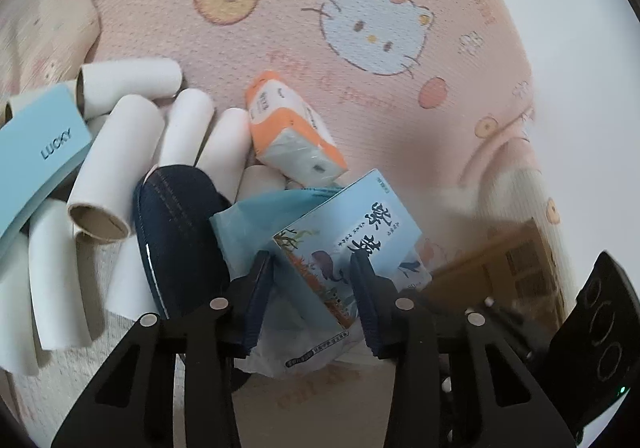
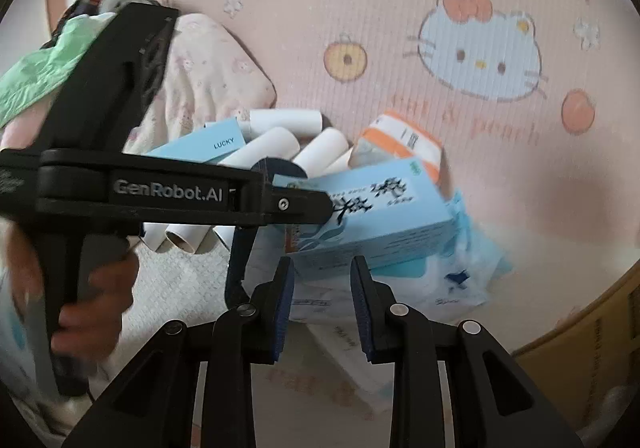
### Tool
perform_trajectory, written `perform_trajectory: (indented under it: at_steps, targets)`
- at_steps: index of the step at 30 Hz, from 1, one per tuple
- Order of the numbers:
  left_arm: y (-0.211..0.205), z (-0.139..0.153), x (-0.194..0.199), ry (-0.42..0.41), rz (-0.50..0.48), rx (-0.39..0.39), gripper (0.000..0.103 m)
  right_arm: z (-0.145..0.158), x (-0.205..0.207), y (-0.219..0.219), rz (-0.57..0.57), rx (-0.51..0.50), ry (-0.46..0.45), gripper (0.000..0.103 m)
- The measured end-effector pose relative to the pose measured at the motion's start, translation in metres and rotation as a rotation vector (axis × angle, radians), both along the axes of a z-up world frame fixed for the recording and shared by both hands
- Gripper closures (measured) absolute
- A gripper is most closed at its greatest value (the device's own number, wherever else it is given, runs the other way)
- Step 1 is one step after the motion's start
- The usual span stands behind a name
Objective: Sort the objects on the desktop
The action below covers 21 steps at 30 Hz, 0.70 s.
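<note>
My left gripper (image 1: 314,262) is shut on a light blue box with a whale picture (image 1: 352,244) and holds it over a pile of objects. The same blue box (image 2: 380,208) shows in the right wrist view, held by the left gripper's fingers (image 2: 304,204). My right gripper (image 2: 322,268) is open and empty, just in front of the box. Under the box lies a blue and white plastic tissue pack (image 2: 452,280). Behind it lies an orange and white tissue pack (image 1: 292,128). White cardboard tubes (image 1: 116,164), a dark denim case (image 1: 180,240) and a pale blue LUCKY box (image 1: 40,152) lie to the left.
Everything rests on a pink Hello Kitty mat (image 1: 360,28). A brown cardboard box (image 1: 500,268) stands at the right. A flowered pillow (image 2: 208,80) and crumpled clothes (image 2: 48,64) lie at the back left. A hand (image 2: 92,288) holds the left gripper's handle.
</note>
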<state>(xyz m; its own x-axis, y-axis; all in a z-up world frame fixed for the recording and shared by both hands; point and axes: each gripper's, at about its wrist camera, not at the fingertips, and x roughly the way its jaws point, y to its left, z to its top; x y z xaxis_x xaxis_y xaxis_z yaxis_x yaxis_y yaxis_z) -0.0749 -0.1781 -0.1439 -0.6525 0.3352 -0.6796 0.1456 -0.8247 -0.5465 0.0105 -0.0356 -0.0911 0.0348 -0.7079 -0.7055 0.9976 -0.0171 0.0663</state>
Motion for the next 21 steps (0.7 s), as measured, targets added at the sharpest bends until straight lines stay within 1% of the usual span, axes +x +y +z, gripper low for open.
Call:
perform_trajectory:
  at_steps: [4, 6, 9, 11, 14, 16, 21]
  targets:
    - [-0.002, -0.002, -0.001, 0.011, -0.023, 0.011, 0.062, 0.004, -0.008, 0.001, -0.016, -0.018, 0.075, 0.076]
    - [-0.004, -0.002, -0.004, 0.013, -0.041, 0.009, 0.062, 0.004, -0.014, 0.0, -0.041, -0.016, 0.087, 0.075]
    - [-0.004, 0.001, -0.007, 0.03, -0.068, -0.038, 0.062, 0.0, -0.022, -0.002, -0.064, 0.005, 0.089, 0.075]
    - [-0.002, 0.003, -0.01, 0.045, -0.099, -0.073, 0.062, -0.002, -0.024, -0.003, -0.079, 0.016, 0.108, 0.074]
    - [-0.001, 0.005, -0.014, 0.058, -0.137, -0.095, 0.062, -0.004, -0.025, 0.0, -0.084, 0.019, 0.133, 0.074]
    - [-0.001, 0.004, -0.017, 0.058, -0.16, -0.081, 0.062, -0.004, -0.026, 0.0, -0.082, 0.02, 0.141, 0.074]
    - [-0.009, -0.003, -0.022, 0.037, -0.165, 0.016, 0.06, -0.007, -0.023, -0.003, -0.058, 0.027, 0.176, 0.074]
